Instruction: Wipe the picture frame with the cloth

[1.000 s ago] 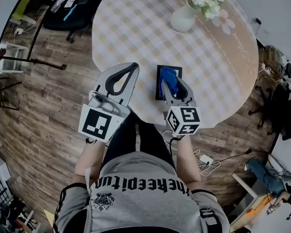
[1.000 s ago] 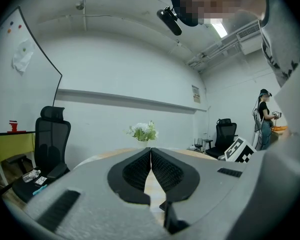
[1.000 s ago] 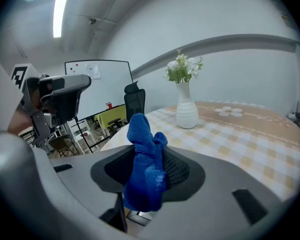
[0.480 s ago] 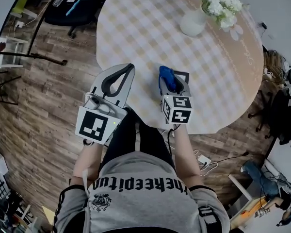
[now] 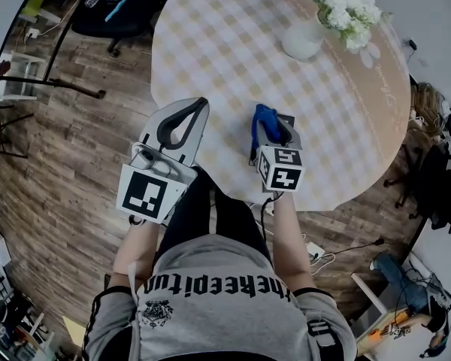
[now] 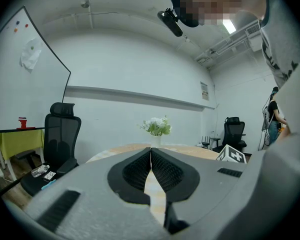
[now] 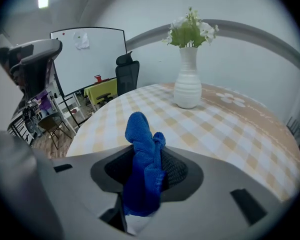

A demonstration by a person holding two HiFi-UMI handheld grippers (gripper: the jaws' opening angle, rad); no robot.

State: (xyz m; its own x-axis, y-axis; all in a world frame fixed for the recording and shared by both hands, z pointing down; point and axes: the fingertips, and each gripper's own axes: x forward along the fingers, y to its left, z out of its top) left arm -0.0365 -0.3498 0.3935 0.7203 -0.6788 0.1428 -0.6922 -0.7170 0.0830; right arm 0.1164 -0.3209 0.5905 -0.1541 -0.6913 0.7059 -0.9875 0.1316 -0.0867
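Checked tablecloth (image 5: 233, 43), wood floor (image 5: 75, 164); R gripper (image 5: 270, 130) tight on blue cloth (image 5: 261, 117), L gripper (image 5: 201, 104) jaws together.

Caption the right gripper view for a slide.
Right gripper shut on blue cloth over checked table, white vase of flowers ahead.

The cloth (image 7: 143, 171), blue and terry-textured, is bunched and clamped between the jaws of the right gripper (image 7: 146, 151), with one crumpled end standing up past the jaw tips. The picture frame (image 5: 289, 118), dark and rectangular, is laid flat on the table (image 5: 233, 43) near its edge, largely covered by cloth and gripper.
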